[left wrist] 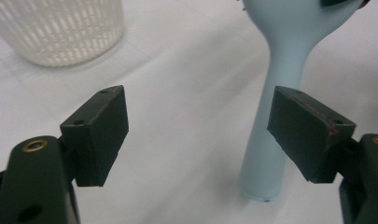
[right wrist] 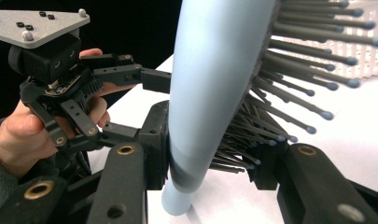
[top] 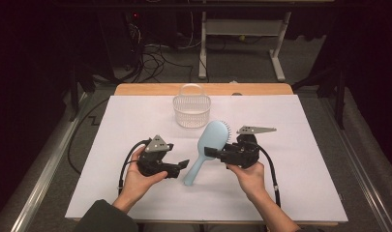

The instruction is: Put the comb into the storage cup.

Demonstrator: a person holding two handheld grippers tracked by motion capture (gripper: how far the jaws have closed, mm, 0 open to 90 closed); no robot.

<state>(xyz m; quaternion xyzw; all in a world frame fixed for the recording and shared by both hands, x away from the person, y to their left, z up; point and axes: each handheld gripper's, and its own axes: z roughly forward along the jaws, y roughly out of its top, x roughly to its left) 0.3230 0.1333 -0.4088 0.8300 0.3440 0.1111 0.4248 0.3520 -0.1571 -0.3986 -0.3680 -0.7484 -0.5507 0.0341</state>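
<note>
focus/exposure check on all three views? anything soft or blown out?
High view: white table cover evenly lit, surroundings nearly black, hairbrush and basket reasonably sharp. Left gripper view: left tongs sharp and open, basket soft and bright, brush handle slightly soft. Right gripper view: right tongs shut on the hairbrush; handle end blurred, bristles soft towards the tips, dark background.
</note>
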